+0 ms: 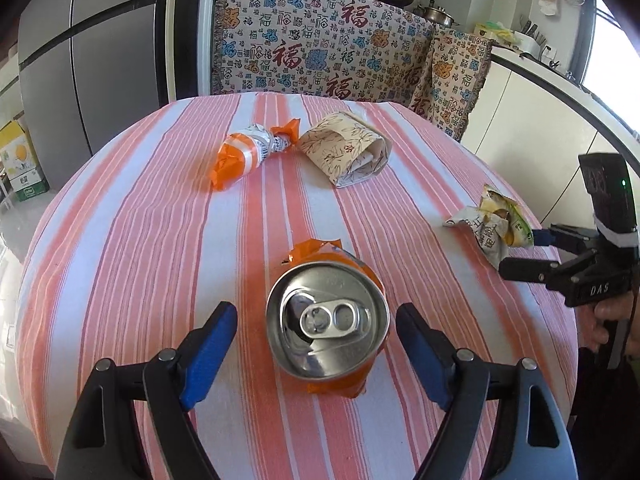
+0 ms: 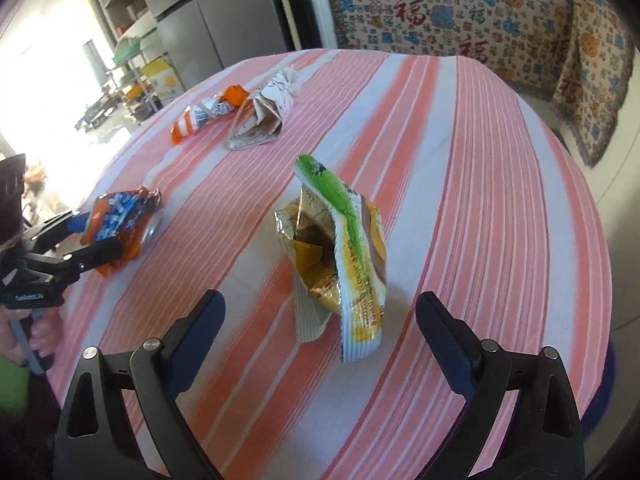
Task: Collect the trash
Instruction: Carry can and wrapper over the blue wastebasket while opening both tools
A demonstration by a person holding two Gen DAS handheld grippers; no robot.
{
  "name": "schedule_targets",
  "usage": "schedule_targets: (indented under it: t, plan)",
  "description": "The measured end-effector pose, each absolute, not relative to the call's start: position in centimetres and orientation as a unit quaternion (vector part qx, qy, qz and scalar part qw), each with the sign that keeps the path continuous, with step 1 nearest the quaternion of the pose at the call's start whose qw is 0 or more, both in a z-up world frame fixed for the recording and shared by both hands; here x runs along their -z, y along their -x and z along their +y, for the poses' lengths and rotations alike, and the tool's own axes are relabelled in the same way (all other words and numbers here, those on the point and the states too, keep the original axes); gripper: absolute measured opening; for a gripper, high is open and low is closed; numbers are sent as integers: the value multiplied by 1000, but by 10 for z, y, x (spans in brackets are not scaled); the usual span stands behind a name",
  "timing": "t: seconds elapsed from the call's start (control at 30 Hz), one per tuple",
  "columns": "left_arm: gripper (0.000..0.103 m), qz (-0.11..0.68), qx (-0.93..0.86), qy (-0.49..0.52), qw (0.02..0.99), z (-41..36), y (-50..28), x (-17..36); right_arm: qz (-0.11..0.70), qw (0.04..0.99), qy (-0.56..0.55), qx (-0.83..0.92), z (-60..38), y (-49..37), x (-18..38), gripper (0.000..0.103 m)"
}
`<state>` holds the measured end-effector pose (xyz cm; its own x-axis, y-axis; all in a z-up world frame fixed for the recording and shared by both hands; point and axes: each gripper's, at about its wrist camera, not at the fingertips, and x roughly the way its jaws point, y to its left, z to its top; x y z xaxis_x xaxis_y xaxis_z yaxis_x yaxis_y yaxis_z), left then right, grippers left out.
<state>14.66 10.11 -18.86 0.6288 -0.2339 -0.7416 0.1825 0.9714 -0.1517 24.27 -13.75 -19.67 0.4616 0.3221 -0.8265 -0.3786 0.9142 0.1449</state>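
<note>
My left gripper [image 1: 316,340] spread around the crushed orange aluminium can [image 1: 328,330], right gripper [image 2: 320,324] spread before the crumpled green-and-gold foil wrapper [image 2: 340,256], striped table's [image 2: 480,160] near edge

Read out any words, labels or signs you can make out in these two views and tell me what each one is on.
"DAS": white letters on the body of the right claw, seen from the left wrist.
"福": large red character, repeated across the patterned blanket.
Print on the snack bag: too blurred to read.
Print on the twisted orange wrapper: too small to read.
White label on the left claw body: blurred, unreadable.
Crushed can: no readable text.
</note>
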Motion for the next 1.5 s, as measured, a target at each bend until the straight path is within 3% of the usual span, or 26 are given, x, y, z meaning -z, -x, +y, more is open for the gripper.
schedule_targets:
  t: [0.07,0.2,0.23,0.27,0.3,0.4,0.67,0.9,1.13,1.5]
  plan:
    - [82,410,121,28,903,99,-146,184,485,847,52,-214,-131,-251,188,94]
    - [57,415,129,26,900,99,-150,182,500,832,76,-229,-114,-268,182,85]
    - [53,417,129,23,899,98,-151,183,514,823,84,-228,-110,-272,184,76]
    - [53,420,129,20,898,97,-152,183,525,818,95,-218,-108,-274,186,50]
    - [53,419,129,18,898,97,-151,183,527,817,105,-207,-107,-274,186,37]
    - [53,410,131,14,903,97,-145,178,519,824,84,-212,-112,-262,173,27]
    - [53,402,142,34,904,81,-143,162,495,843,39,-204,-140,-238,153,27]
    - [53,392,196,13,899,14,-152,139,464,870,-20,-167,-214,-219,124,27]
    - [53,381,291,1,877,-99,-175,124,447,891,-55,-55,-339,-193,112,27]
    - [53,396,391,-38,830,-293,-206,143,465,874,-104,91,-496,-168,153,27]
